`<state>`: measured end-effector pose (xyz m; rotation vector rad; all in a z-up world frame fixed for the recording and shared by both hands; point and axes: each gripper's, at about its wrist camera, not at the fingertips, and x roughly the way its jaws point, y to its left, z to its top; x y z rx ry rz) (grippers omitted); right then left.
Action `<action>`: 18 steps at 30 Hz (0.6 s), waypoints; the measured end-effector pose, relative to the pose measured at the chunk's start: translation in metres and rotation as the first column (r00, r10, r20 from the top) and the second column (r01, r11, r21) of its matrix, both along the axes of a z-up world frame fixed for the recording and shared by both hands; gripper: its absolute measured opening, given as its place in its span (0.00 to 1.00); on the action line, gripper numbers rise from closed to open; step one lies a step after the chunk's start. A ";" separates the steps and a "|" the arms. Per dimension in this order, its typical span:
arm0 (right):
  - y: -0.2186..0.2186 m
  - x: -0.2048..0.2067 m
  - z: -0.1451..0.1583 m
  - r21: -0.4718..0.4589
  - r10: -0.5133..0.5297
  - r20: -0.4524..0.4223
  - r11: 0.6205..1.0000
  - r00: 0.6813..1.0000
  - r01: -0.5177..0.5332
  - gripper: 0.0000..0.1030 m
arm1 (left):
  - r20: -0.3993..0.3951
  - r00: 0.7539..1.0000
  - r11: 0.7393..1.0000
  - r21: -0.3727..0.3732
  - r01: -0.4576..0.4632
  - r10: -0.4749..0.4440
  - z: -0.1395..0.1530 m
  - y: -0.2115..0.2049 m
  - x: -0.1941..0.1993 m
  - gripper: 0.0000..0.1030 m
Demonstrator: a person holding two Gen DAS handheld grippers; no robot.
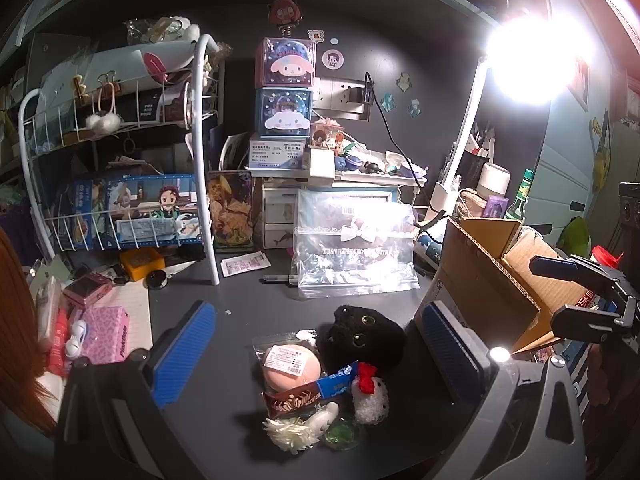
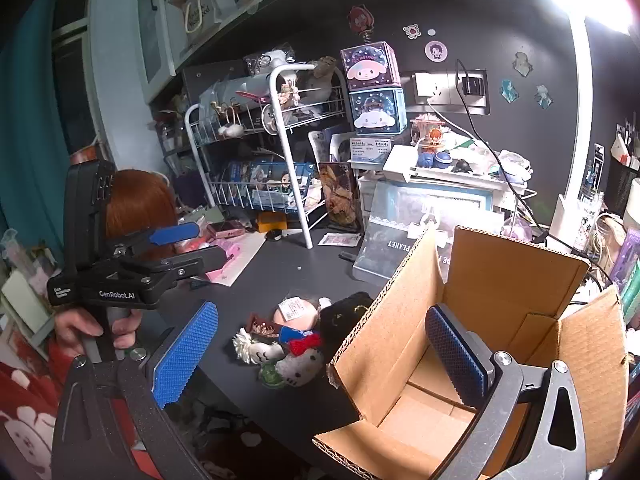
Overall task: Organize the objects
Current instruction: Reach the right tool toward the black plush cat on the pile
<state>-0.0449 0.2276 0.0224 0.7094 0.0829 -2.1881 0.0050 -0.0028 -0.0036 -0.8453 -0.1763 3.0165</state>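
A small pile lies on the dark desk (image 1: 240, 312): a black cat plush (image 1: 362, 338), a packaged pink puff (image 1: 290, 366), a white kitty plush with a red bow (image 1: 370, 394), a white fluffy flower charm (image 1: 290, 434) and a green glass piece (image 1: 340, 436). The pile also shows in the right wrist view, with the kitty plush (image 2: 300, 364) nearest. My left gripper (image 1: 316, 356) is open and empty, its jaws standing either side of the pile, just short of it. My right gripper (image 2: 320, 354) is open and empty, with its right pad inside the open cardboard box (image 2: 500, 280), its left pad outside.
A clear zip bag (image 1: 352, 240) leans behind the pile. A white wire rack (image 1: 120, 184) stands at the back left, stacked character boxes (image 1: 284, 88) in the middle. A pink box (image 1: 106, 334) and notepad lie at left. A bright lamp (image 1: 520, 60) glares at right.
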 end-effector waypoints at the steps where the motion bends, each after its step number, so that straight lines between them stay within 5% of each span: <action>1: 0.000 0.000 0.000 0.000 0.000 0.000 1.000 1.000 0.000 1.00 | 0.000 1.000 1.000 0.000 0.000 0.000 -0.001 0.000 0.000 0.99; 18: -0.002 0.001 -0.002 0.017 -0.014 -0.002 1.000 1.000 0.014 1.00 | 0.005 1.000 1.000 0.003 0.000 0.000 -0.004 0.001 0.000 0.99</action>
